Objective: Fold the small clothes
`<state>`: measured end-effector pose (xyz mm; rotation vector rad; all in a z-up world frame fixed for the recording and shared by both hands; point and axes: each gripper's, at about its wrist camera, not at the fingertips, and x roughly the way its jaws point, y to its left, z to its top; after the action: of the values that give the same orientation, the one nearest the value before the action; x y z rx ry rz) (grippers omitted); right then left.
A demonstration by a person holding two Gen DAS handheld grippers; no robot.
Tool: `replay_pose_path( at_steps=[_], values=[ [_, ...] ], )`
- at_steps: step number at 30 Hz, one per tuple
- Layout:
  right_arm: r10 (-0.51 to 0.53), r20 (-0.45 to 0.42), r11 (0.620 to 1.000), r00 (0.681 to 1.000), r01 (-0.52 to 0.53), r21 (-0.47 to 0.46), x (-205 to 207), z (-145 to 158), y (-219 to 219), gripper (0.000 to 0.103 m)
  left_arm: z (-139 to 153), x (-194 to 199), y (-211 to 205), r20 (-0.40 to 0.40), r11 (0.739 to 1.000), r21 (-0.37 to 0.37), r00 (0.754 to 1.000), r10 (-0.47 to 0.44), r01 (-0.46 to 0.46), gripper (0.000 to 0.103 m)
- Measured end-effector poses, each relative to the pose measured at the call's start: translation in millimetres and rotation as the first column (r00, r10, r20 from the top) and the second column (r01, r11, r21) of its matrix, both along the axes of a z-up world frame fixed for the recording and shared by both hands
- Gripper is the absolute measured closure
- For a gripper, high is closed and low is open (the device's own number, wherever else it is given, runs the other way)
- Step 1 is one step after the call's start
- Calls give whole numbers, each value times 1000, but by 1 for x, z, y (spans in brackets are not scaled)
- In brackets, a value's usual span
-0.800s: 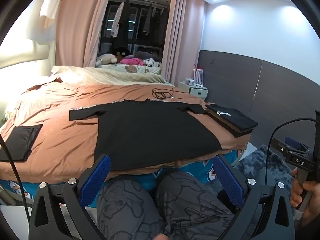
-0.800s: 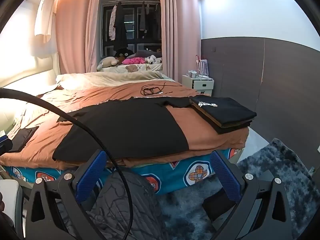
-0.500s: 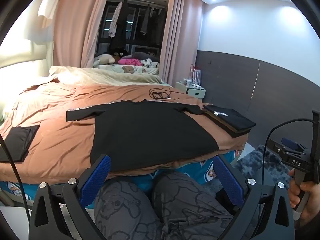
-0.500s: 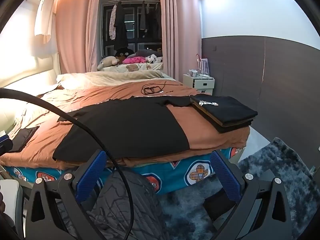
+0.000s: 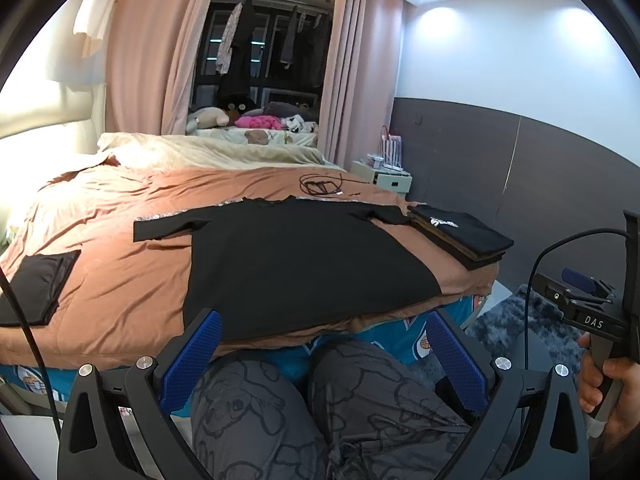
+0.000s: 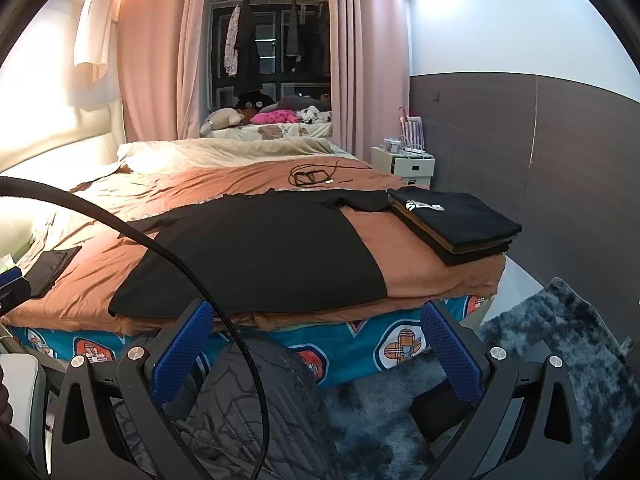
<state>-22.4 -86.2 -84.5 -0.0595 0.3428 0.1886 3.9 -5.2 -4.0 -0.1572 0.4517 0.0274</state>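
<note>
A black T-shirt (image 5: 296, 256) (image 6: 256, 252) lies spread flat on the brown bedspread (image 5: 120, 232) (image 6: 424, 260), its hem at the near edge of the bed. Both grippers hang short of the bed, above a person's knees in grey patterned trousers (image 5: 304, 408). My left gripper (image 5: 324, 344) is open, nothing between its blue pads. My right gripper (image 6: 320, 340) is open and empty too; the hand holding it shows at the right edge of the left wrist view.
A stack of folded dark clothes (image 5: 460, 236) (image 6: 456, 220) sits at the bed's right corner. A small folded black piece (image 5: 36, 284) lies at the left. A coiled cable (image 5: 320, 186) lies farther back. A grey shaggy rug (image 6: 560, 360) covers the floor on the right.
Both views have shifted only slightly; the grippers stay open, short of the bed, and the T-shirt has not moved.
</note>
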Motion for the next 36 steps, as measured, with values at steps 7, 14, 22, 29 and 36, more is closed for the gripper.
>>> replay_pose_path(
  at_steps=[7, 14, 22, 29, 36],
  values=[
    [-7, -1, 1000, 1000, 7, 2, 1, 1, -5, 0, 0, 0, -2, 2, 1000, 7, 1000, -14, 14, 0],
    [-23, 9, 1000, 1000, 23, -7, 0, -1, -1, 0, -1, -2, -4, 4, 1000, 15, 1000, -24, 24, 0],
    [-35, 5, 999, 999, 35, -11, 0, 0, 3, 0, -2, -6, -8, 28, 999, 20, 999, -38, 38, 1],
    [-40, 10, 999, 999, 40, 0, 0, 1, 3, 0, 4, -13, -8, 55, 999, 39, 998, -39, 37, 0],
    [-40, 6, 999, 999, 40, 0, 1, 0, 4, 0, 7, -16, -9, 56, 998, 51, 997, -46, 43, 1]
  ],
)
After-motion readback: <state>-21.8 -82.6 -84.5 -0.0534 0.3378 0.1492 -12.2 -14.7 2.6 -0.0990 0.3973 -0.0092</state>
